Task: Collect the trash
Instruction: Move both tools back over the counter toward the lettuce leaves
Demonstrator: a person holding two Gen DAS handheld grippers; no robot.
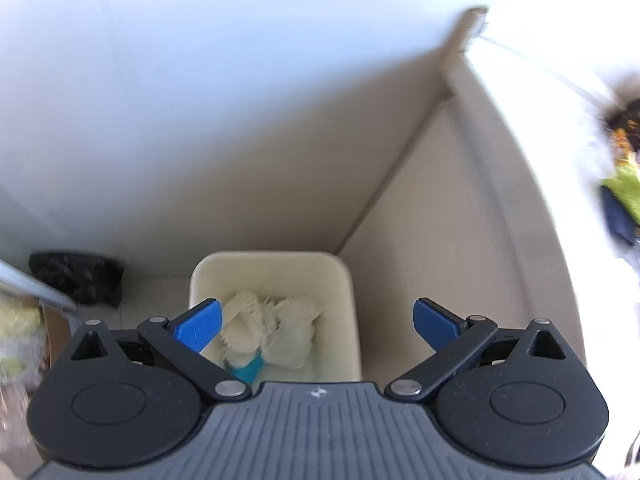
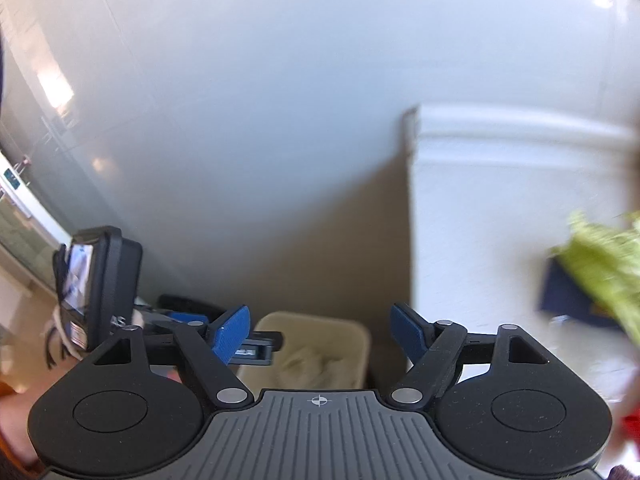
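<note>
A cream trash bin (image 1: 344,280) stands on the floor in a wall corner, right below my left gripper (image 1: 318,324). Crumpled white paper (image 1: 272,328) and a blue scrap (image 1: 246,370) lie inside it. My left gripper is open and empty, its blue pads spread over the bin's mouth. In the right wrist view the same bin (image 2: 360,344) sits ahead and below, with white paper (image 2: 316,364) in it. My right gripper (image 2: 320,334) is open and empty. The left gripper body (image 2: 100,280) shows at the left of that view.
A black bag (image 1: 76,280) lies on the floor left of the bin, against the white wall. A white cabinet (image 2: 500,220) stands right of the bin. A green plant (image 2: 604,264) and dark blue object (image 2: 560,292) are at the right edge.
</note>
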